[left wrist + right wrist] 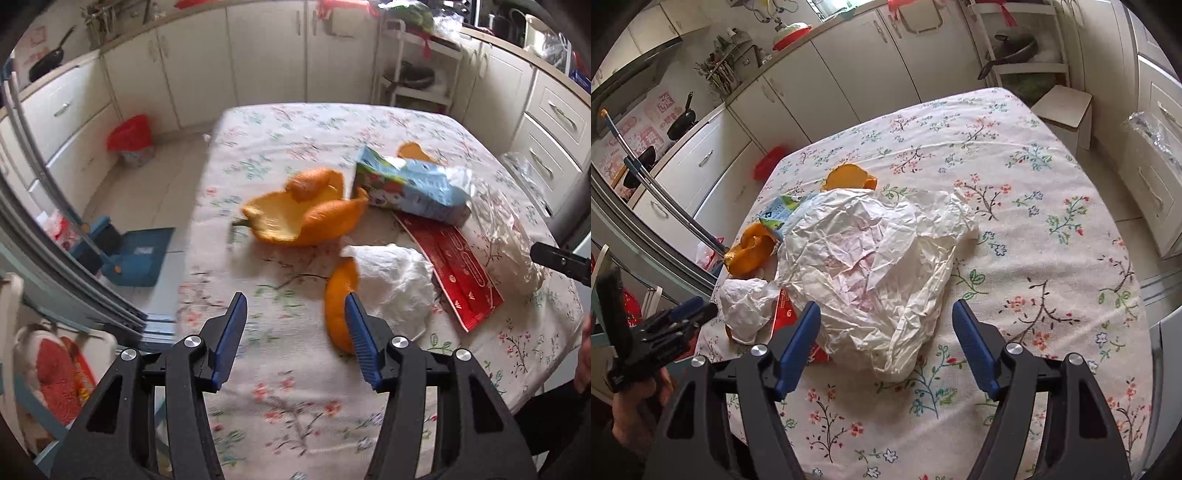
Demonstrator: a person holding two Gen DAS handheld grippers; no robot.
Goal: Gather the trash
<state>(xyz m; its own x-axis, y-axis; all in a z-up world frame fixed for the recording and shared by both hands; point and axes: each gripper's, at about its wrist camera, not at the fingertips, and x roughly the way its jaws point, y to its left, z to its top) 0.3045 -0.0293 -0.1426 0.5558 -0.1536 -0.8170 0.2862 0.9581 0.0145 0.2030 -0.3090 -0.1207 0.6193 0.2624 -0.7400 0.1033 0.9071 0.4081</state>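
Note:
Trash lies on a floral tablecloth [288, 140]. In the left wrist view: a large orange peel [295, 218], a smaller peel piece [340, 306], a crumpled white tissue [395, 280], a blue carton [410, 188], a flat red packet [454, 269] and a clear plastic bag [506, 229]. My left gripper [295, 339] is open and empty, its right finger against the small peel. My right gripper [886, 347] is open over the near edge of a big crumpled white plastic bag [871, 266]. The left gripper also shows in the right wrist view [690, 310].
A bin with a red liner [131, 140] stands on the floor left of the table, with a blue dustpan [136, 258] nearer. Kitchen cabinets [258, 55] line the back. A white stool [1063, 107] and shelf rack [417, 74] stand beyond the table's far right.

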